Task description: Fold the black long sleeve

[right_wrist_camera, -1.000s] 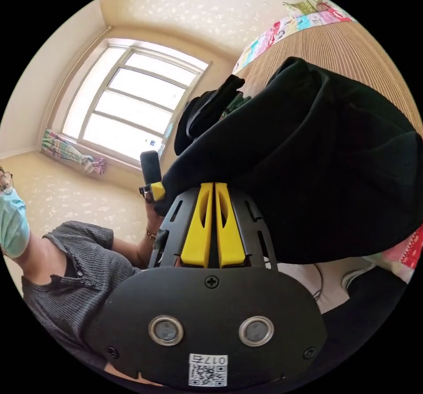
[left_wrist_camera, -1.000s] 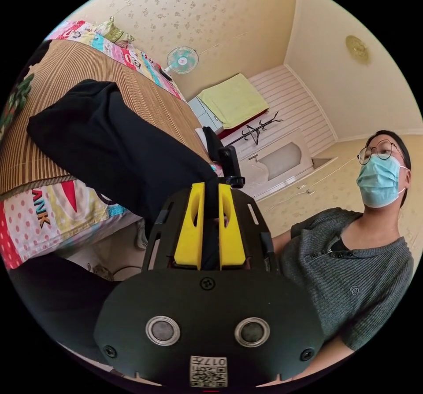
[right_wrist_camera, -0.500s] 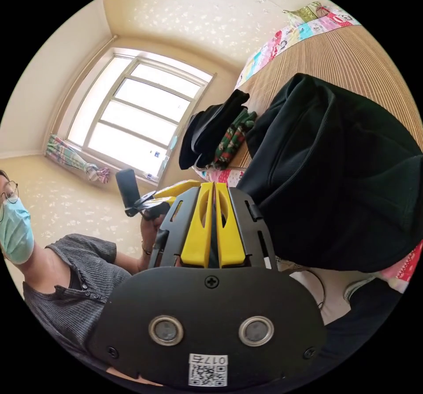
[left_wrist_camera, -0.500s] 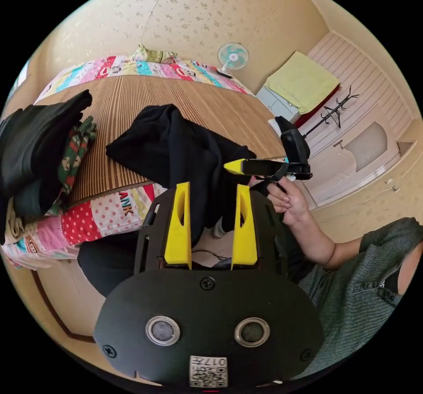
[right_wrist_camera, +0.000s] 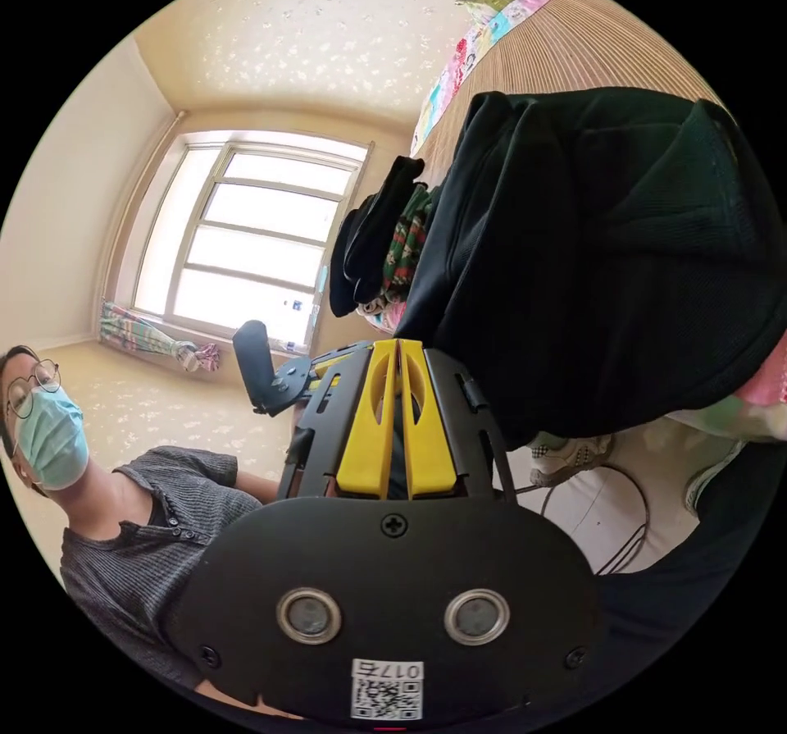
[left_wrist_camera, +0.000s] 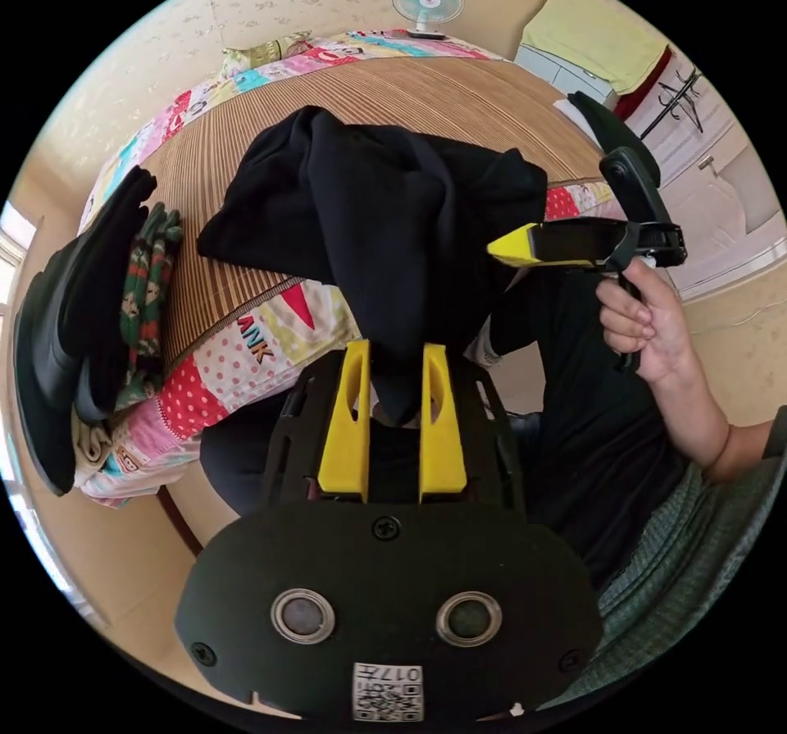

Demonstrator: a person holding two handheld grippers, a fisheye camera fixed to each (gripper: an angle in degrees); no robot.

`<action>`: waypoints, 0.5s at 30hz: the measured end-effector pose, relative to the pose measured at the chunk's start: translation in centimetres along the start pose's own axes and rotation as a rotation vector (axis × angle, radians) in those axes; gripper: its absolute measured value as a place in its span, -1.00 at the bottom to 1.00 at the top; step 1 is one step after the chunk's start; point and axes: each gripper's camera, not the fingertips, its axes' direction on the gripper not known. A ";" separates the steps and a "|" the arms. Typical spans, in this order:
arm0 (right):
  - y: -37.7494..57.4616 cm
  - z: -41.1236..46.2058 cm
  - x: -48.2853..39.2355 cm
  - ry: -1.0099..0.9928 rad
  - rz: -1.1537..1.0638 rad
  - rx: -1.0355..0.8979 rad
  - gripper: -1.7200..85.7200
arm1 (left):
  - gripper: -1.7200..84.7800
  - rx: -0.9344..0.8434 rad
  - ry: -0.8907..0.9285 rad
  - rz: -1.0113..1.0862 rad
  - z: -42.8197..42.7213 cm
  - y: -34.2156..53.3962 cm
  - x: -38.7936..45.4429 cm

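The black long sleeve (left_wrist_camera: pixel 385 209) lies bunched on the bed's striped mat (left_wrist_camera: pixel 426 86) and hangs over the near edge. My left gripper (left_wrist_camera: pixel 395 347) is open, its yellow jaws on either side of a hanging tip of the black fabric, with gaps showing. A hand holds my right gripper (left_wrist_camera: pixel 496 250) to the right, its tip against the garment's edge. In the right gripper view, my right gripper (right_wrist_camera: pixel 398 342) is shut, with the edge of the black long sleeve (right_wrist_camera: pixel 590 258) at its tips. The left gripper's handle (right_wrist_camera: pixel 262 365) shows just to the left.
A stack of folded clothes (left_wrist_camera: pixel 90 299) sits on the bed's corner and is also in the right gripper view (right_wrist_camera: pixel 381 234). A person in a grey top (right_wrist_camera: pixel 147 521) sits facing the bed. Shoes (right_wrist_camera: pixel 566 451) and a cable lie on the floor below. A window (right_wrist_camera: pixel 246 242) is behind.
My left gripper let go of the black fabric and opened wide, then moved to a hanging tip with its jaws narrower. My right gripper stayed shut. Both cameras swung.
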 end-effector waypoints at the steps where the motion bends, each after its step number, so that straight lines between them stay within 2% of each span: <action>1: 0.1 -0.4 0.2 -0.004 0.005 0.009 -0.95 | -0.80 -0.020 0.036 0.024 0.4 -0.7 -0.2; 3: 0.1 -1.2 0.3 -0.007 0.007 0.021 -0.95 | -0.83 0.024 0.130 0.024 -0.2 -1.0 -1.2; 6: 0.4 -2.8 -0.1 -0.008 -0.022 0.050 -0.95 | -0.84 0.184 0.464 0.065 -2.4 -0.9 -4.6; 8: 0.6 -3.4 -1.2 -0.006 -0.082 0.059 -0.95 | -0.84 0.334 0.814 0.011 -3.0 -0.4 -9.2; 10: 0.5 -3.0 -3.1 0.039 -0.157 0.039 -0.95 | -0.84 0.385 0.954 -0.046 -2.6 -0.2 -11.6; 15: -0.1 1.9 -6.3 0.102 -0.275 -0.060 -0.95 | -0.80 0.326 0.868 -0.052 -2.5 -0.9 -11.7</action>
